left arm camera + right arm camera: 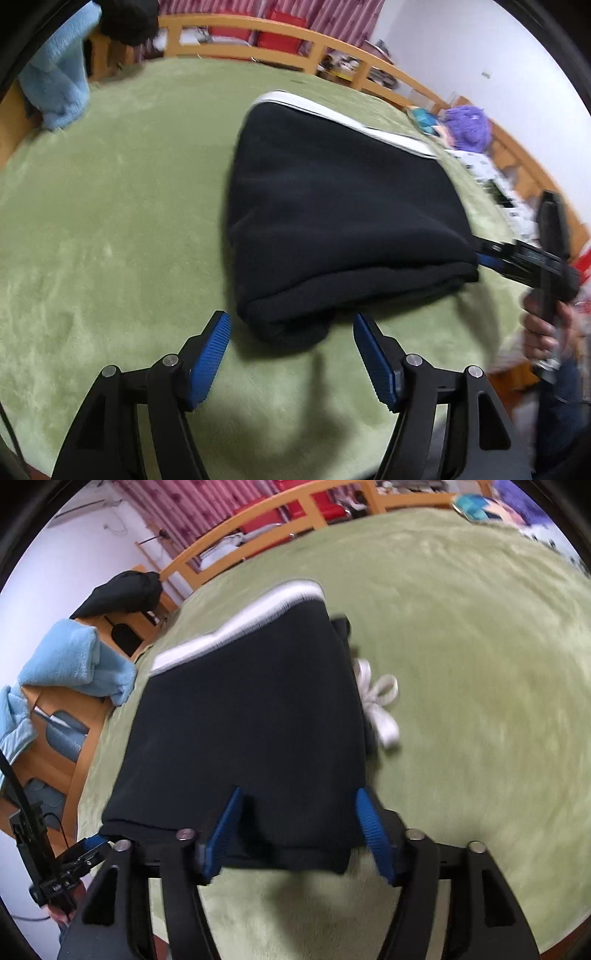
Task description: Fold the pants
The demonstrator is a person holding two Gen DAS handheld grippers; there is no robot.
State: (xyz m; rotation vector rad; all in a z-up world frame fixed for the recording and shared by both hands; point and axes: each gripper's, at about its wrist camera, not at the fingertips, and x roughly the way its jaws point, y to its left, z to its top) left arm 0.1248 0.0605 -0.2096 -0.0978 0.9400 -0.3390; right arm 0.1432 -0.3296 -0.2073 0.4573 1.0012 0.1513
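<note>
The black pants [332, 225] are lying folded up in a thick bundle on the green blanket [110, 221]. I am using the pants as my landmark. They are sitting near the middle of the blanket. A white stripe [332, 118] is running along the far edge of the pants. A white drawstring [380, 701] is sticking out beside the pants and lying on the blanket.

My left tongs [291, 350] are hanging just in front of the near corner of the pants. Their blue pads [210, 354] are standing wide apart and are holding nothing.

My right tongs [299, 830] are sitting at another edge of the pants. Their pads are apart too, with the folded edge lying between them, not squeezed.

A light blue towel [59, 85] is lying well away from the pants, at the blanket's edge. A wooden rail [295, 40] is running behind the pants, past the blanket. A purple fuzzy thing [469, 125] is sitting beyond the stripe side of the pants.
</note>
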